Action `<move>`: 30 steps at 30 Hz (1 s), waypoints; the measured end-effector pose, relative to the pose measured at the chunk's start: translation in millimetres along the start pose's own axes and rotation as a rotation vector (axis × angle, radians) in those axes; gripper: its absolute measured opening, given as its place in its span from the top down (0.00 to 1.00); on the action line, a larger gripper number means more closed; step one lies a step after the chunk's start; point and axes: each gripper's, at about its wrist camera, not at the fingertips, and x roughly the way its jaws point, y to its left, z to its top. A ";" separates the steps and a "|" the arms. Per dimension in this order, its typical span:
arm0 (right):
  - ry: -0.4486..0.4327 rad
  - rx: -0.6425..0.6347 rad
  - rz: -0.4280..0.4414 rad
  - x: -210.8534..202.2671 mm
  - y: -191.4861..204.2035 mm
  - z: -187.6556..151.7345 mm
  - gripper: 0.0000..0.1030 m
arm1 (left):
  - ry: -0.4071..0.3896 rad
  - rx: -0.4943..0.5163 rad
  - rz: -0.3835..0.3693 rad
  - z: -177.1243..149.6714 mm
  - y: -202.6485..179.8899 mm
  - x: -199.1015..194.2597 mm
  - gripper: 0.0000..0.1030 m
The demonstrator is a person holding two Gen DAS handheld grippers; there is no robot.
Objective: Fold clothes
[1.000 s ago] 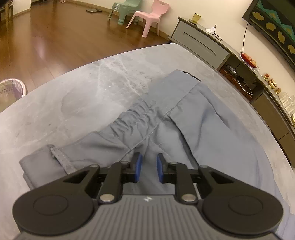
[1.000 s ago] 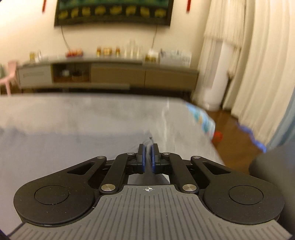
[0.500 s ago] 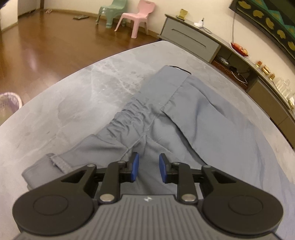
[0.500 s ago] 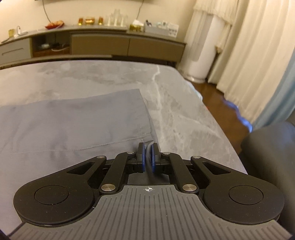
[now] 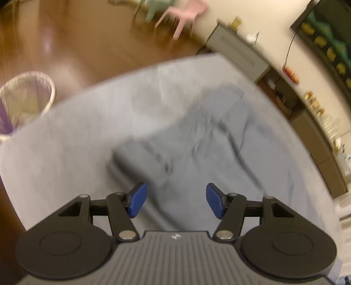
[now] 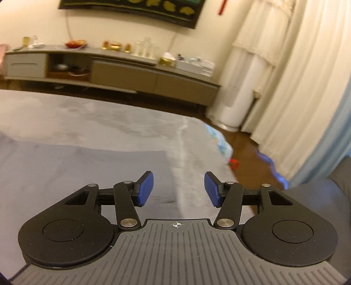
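Note:
Grey trousers (image 5: 197, 140) lie on the grey marble table (image 5: 76, 136), their waistband end toward the table's far side in the blurred left wrist view. My left gripper (image 5: 174, 200) is open and empty, raised above the near part of the trousers. In the right wrist view the flat folded leg end of the trousers (image 6: 76, 171) lies on the table (image 6: 109, 118). My right gripper (image 6: 178, 189) is open and empty above the cloth's right edge.
A mesh wastebasket (image 5: 24, 103) stands on the wooden floor left of the table. Pink and green small chairs (image 5: 186, 15) stand far off. A long low cabinet (image 6: 122, 72) runs along the wall. Curtains (image 6: 307, 87) hang at the right, beyond the table edge.
Both grippers have opened wide and let go of the trousers. Both have lifted and drawn back from the cloth, which now lies flat on the table.

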 end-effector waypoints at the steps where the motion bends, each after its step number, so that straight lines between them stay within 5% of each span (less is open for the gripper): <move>1: 0.006 -0.007 0.028 -2.5 6.5 -1.3 0.50 | 0.026 0.001 0.012 -5.0 -2.5 7.4 0.44; 3: 0.015 0.017 0.101 -10.2 14.6 -2.8 0.50 | 0.028 0.055 0.074 -13.0 -15.0 18.4 0.58; 6: 0.033 0.215 0.275 -26.3 -0.9 -8.8 0.48 | -0.045 0.162 0.191 -11.2 -30.8 30.2 0.79; 8: 0.041 0.380 0.378 -35.3 -22.8 -20.2 0.36 | -0.084 0.205 0.259 -6.5 -36.8 38.4 0.78; 11: 0.060 0.548 0.391 -47.3 -55.7 -54.3 0.30 | -0.124 0.133 0.355 3.8 -39.5 37.5 0.76; 14: 0.111 0.647 0.364 -53.2 -84.9 -88.0 0.30 | -0.176 0.034 0.259 -3.1 -51.6 11.0 0.65; 18: 0.192 0.724 0.404 -47.8 -99.5 -114.7 0.29 | -0.271 0.037 0.096 -25.7 -89.0 -28.4 0.54; 19: 0.208 0.726 0.419 -43.3 -97.3 -116.4 0.29 | -0.271 0.081 0.053 -31.5 -104.4 -30.3 0.52; 20: 0.218 0.720 0.429 -37.7 -94.0 -116.4 0.44 | -0.257 0.145 0.013 -36.5 -121.7 -26.9 0.51; 21: 0.215 0.704 0.443 -34.8 -90.5 -113.7 0.63 | -0.245 0.219 -0.009 -47.7 -140.1 -22.1 0.51; 22: 0.187 0.685 0.464 -37.6 -85.4 -107.7 1.00 | -0.232 0.294 -0.031 -58.9 -158.6 -17.3 0.51; 25: 0.019 0.660 0.547 -64.8 -73.7 -80.2 1.00 | -0.212 0.604 -0.128 -116.2 -218.5 -10.4 0.54; 28: -0.003 0.621 0.489 -77.4 -65.4 -67.0 0.97 | -0.214 1.032 -0.272 -209.0 -283.2 -14.9 0.52; 30: 0.057 0.593 0.413 -75.7 -63.4 -72.5 0.63 | -0.180 1.205 -0.351 -267.7 -305.6 -18.0 0.51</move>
